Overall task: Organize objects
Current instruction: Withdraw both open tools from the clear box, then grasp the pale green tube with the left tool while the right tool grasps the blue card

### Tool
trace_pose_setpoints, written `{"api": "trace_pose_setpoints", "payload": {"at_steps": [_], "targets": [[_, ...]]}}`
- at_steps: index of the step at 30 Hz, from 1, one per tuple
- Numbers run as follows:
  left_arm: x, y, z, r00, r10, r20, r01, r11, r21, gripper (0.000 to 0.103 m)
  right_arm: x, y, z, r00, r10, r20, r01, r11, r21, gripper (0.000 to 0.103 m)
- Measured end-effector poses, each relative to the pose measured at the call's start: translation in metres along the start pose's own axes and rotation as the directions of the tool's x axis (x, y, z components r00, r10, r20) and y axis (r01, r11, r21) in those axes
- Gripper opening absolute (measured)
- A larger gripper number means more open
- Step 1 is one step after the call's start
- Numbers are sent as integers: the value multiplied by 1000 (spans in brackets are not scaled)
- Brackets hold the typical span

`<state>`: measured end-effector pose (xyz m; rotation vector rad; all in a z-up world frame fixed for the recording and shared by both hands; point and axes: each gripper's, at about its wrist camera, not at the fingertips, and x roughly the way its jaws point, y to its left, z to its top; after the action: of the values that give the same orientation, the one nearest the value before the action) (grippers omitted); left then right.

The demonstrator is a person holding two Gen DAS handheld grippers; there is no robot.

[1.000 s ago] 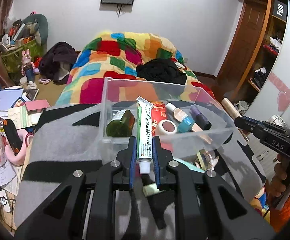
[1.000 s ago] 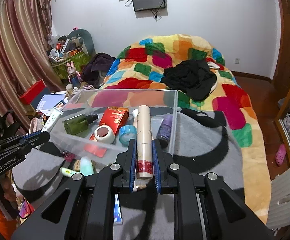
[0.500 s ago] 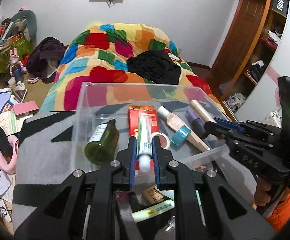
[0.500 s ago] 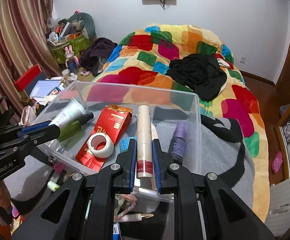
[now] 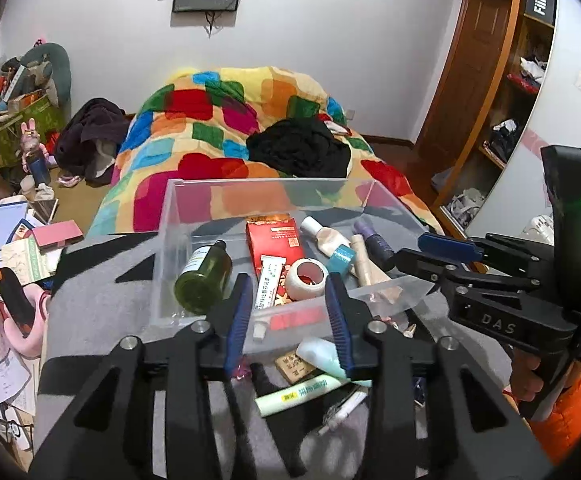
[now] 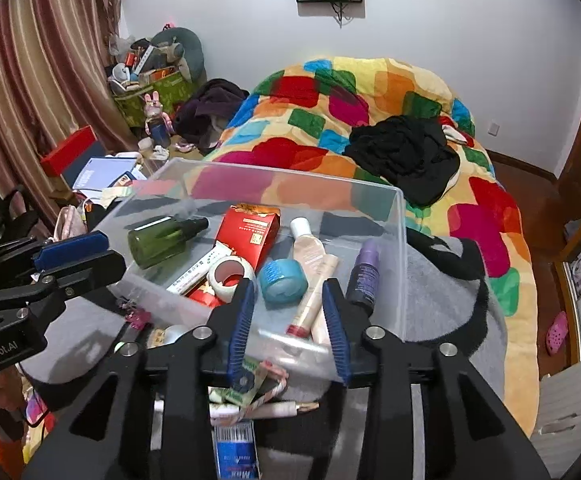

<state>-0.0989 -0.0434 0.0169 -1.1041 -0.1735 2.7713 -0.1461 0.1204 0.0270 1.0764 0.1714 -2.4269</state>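
both grippers, left gripper (image 5: 288, 316) and right gripper (image 6: 288, 326), hang released over the clear plastic bin (image 6: 400, 240), so the ointment tube (image 5: 268, 280) and beige tube (image 6: 314, 294) lie inside.

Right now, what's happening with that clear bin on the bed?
A person holding a gripper in each hand is sorting toiletries into the clear plastic bin. Both the left gripper and the right gripper are open over it and hold nothing. The white ointment tube and the beige tube lie inside, beside a green bottle. More small items lie on the grey blanket.
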Motion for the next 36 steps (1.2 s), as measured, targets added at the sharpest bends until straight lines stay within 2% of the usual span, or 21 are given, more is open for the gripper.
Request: {"api": "trace_pose_setpoints", "payload": {"at_steps": [2, 4, 9, 15, 22, 26, 29, 30, 31, 33, 36], "targets": [[-6, 1, -2, 1000, -5, 7, 5, 1000, -6, 41, -8, 2, -2, 1000, 3, 10, -3, 1000, -3, 33], [-12, 3, -6, 1000, 10, 17, -10, 1000, -3, 49, -18, 3, -6, 1000, 11, 21, -11, 1000, -4, 34], [-25, 4, -21, 999, 36, 24, -36, 999, 13, 58, -37, 10, -25, 999, 6, 38, -5, 1000, -30, 44], [-17, 2, -46, 998, 50, -34, -48, 997, 52, 58, -37, 18, -52, 999, 31, -8, -32, 998, -48, 46], [22, 4, -61, 985, -8, -173, 16, 999, 45, 59, -11, 22, -84, 990, 75, -121, -82, 995, -54, 46], [37, -1, -59, 980, -36, -195, 46, 998, 47, 59, -1, 23, -95, 984, 84, -157, -93, 994, -53, 46], [43, -6, -58, 979, -56, -196, 68, 996, 55, 59, 0, 20, -97, 984, 89, -154, -97, 994, -45, 46], [46, -8, -59, 976, -69, -206, 82, 995, 56, 54, 0, 19, -97, 985, 90, -149, -97, 994, -43, 42], [47, -8, -60, 974, -78, -214, 92, 994, 56, 46, 0, 18, -97, 985, 89, -149, -97, 994, -42, 35], [49, -9, -65, 967, -97, -235, 112, 992, 54, 38, -1, 17, -98, 985, 90, -148, -97, 995, -40, 28], [43, -10, -75, 970, -84, -230, 101, 993, 63, 28, -4, 15, -100, 986, 89, -142, -96, 995, -41, 25]]}}
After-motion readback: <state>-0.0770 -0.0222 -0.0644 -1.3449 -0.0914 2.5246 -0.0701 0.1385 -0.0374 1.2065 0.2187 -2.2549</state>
